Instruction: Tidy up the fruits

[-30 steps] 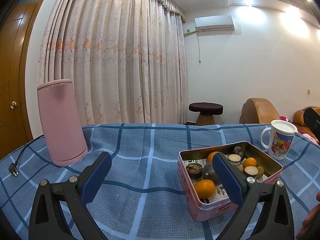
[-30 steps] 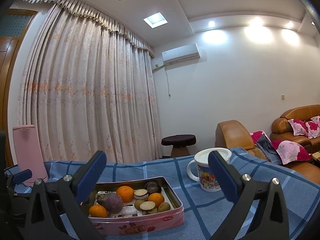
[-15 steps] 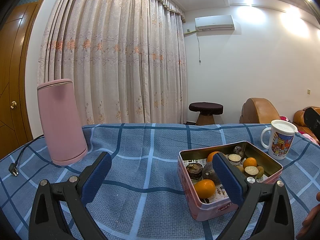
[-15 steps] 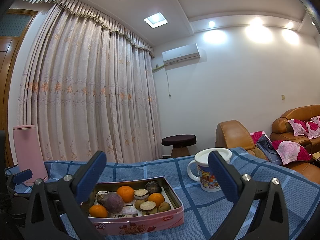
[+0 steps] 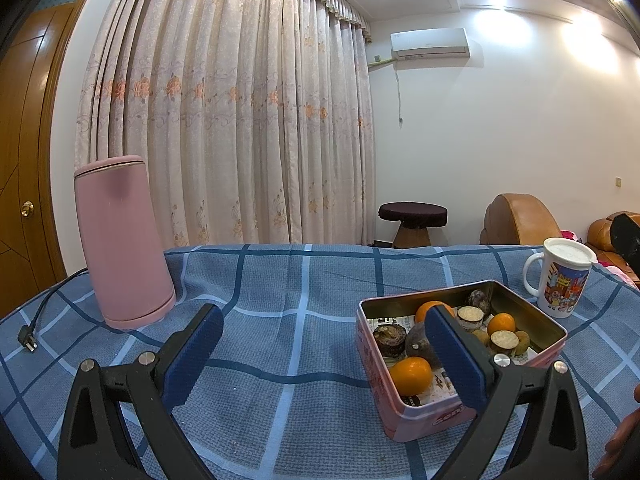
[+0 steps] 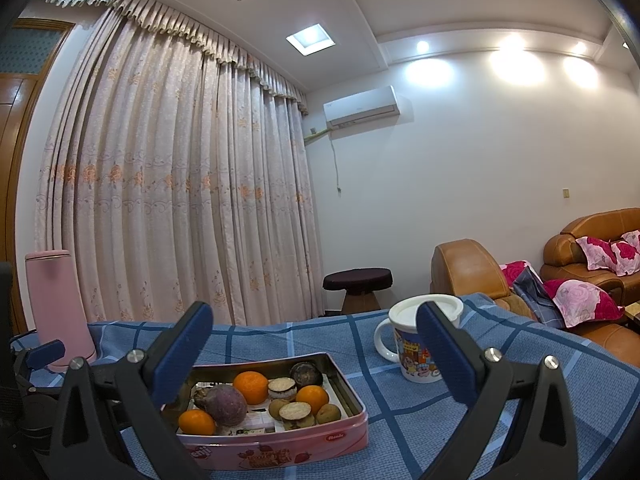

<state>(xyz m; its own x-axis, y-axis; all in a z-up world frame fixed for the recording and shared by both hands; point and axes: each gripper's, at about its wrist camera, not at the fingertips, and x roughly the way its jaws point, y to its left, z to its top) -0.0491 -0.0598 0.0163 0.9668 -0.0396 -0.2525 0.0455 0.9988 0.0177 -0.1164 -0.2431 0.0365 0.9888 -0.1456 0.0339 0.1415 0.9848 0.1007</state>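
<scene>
Here, both the left gripper [image 5: 320, 350] and the right gripper [image 6: 314, 340] are being held spread apart and empty above the counter [image 5: 280, 280], while the fruit tin [image 6: 352, 432] is being framed low-left of the right gripper, nearer it.

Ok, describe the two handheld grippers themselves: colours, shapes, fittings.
Both match. The left gripper and right gripper each have two black plastic arms with triangular cut-outs and silver round bolts. These arms angle inward and end in flat fingers faced with textured dark blue pads. No cables, markings or sleeves are visible.
</scene>
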